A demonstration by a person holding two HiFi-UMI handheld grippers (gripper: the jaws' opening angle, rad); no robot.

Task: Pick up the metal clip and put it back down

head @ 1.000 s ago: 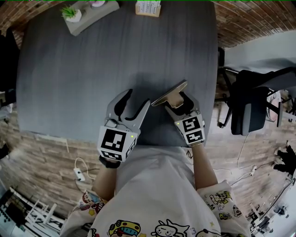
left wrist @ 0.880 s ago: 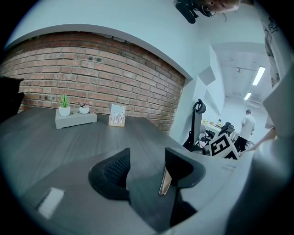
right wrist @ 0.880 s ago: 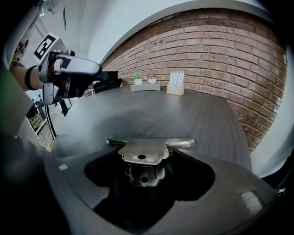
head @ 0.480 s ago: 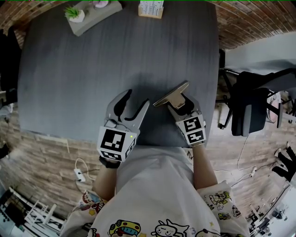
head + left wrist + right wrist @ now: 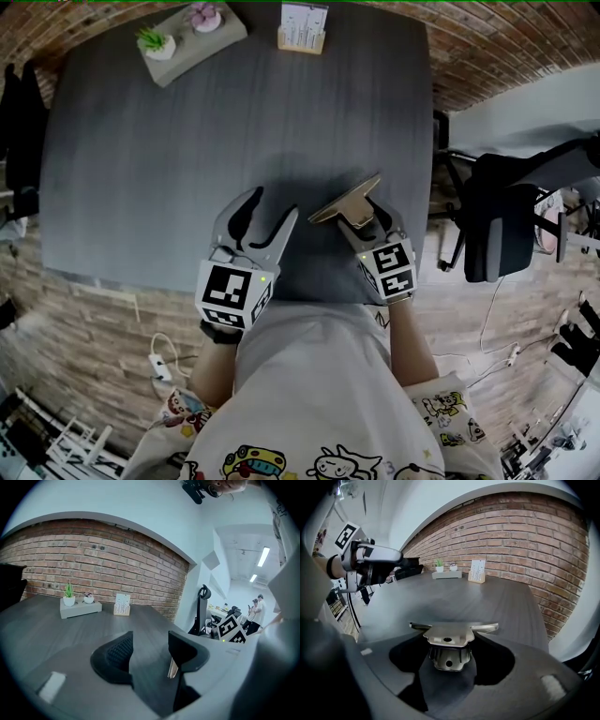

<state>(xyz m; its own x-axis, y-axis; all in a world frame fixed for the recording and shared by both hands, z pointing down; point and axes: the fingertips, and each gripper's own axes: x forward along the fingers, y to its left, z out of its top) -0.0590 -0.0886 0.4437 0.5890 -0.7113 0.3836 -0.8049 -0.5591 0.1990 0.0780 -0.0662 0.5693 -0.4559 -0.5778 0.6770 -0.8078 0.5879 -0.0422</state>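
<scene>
The metal clip (image 5: 345,199), a flat brass-grey plate with a folded bracket under it, sits between the jaws of my right gripper (image 5: 361,208) near the dark table's (image 5: 187,169) front right. In the right gripper view the clip (image 5: 449,634) fills the gap, its bracket pinched by both pads and its wide plate lying across the fingertips of the right gripper (image 5: 452,643). My left gripper (image 5: 265,211) rests just left of it, jaws apart and empty. Only bare table shows between the left gripper's (image 5: 147,641) jaws in its own view.
A grey planter tray (image 5: 192,33) with small plants and a card holder (image 5: 302,26) stand at the table's far edge. A black office chair (image 5: 506,216) sits off the right side. The table's front edge runs just under both grippers.
The head view has shifted slightly. Both grippers and the clip keep their places on the table.
</scene>
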